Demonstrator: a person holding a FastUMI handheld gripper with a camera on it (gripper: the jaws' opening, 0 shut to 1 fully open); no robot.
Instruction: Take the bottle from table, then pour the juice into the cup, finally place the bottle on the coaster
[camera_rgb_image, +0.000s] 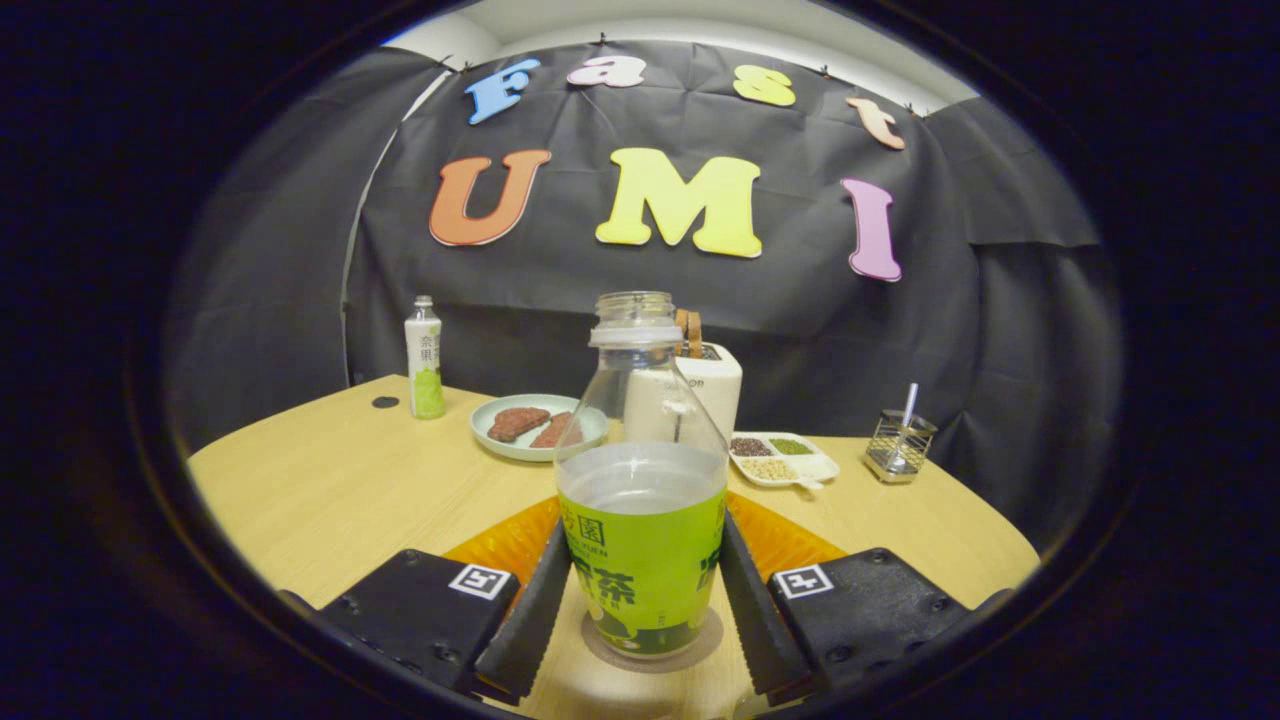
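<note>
An uncapped clear bottle (642, 480) with a green label stands upright between my fingers, part full of pale liquid. It rests on a round brown coaster (700, 640) on the wooden table (330, 490). My gripper (642, 530) is shut on the bottle, with one finger (535, 610) against its left side and the other finger (750, 610) against its right side at label height. Just behind the bottle a ribbed orange object (500, 540) lies low on the table; the bottle and fingers hide most of it.
Beyond the bottle are a pale green plate (490, 440) with brown food, a white box-shaped appliance (715, 385), a divided white dish (815, 465) of grains and a small wire holder (898, 447). A second small bottle (424, 358) stands far left.
</note>
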